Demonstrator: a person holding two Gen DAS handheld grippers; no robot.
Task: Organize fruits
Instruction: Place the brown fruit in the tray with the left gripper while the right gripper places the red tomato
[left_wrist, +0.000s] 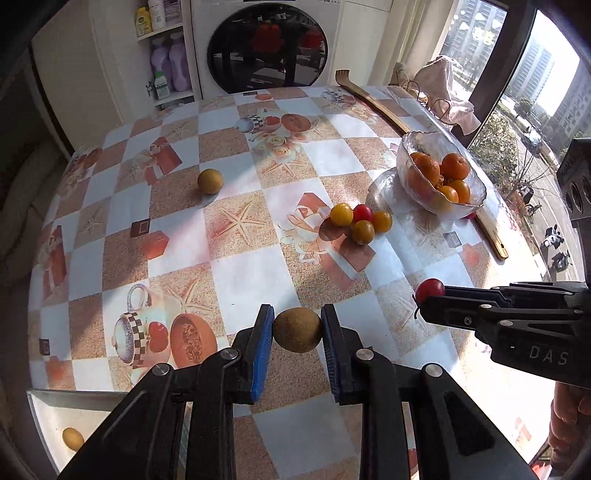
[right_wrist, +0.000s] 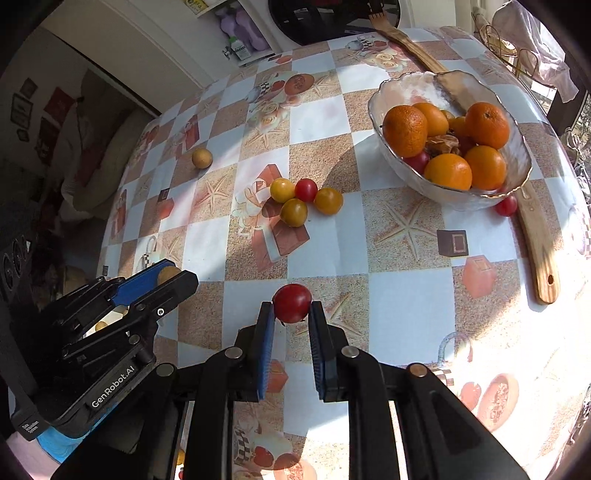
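My left gripper is shut on a round tan-brown fruit, held above the patterned table; the same gripper shows at the left of the right wrist view with the fruit between its blue pads. My right gripper is shut on a red cherry tomato, also visible as a tomato at the tip of the right gripper in the left wrist view. A glass bowl holds several oranges. A cluster of yellow and red tomatoes lies mid-table.
Another tan fruit lies alone at the far left of the table. A long wooden stick runs under the bowl, with a red tomato beside it. A clear tray with a small fruit sits at the near-left edge.
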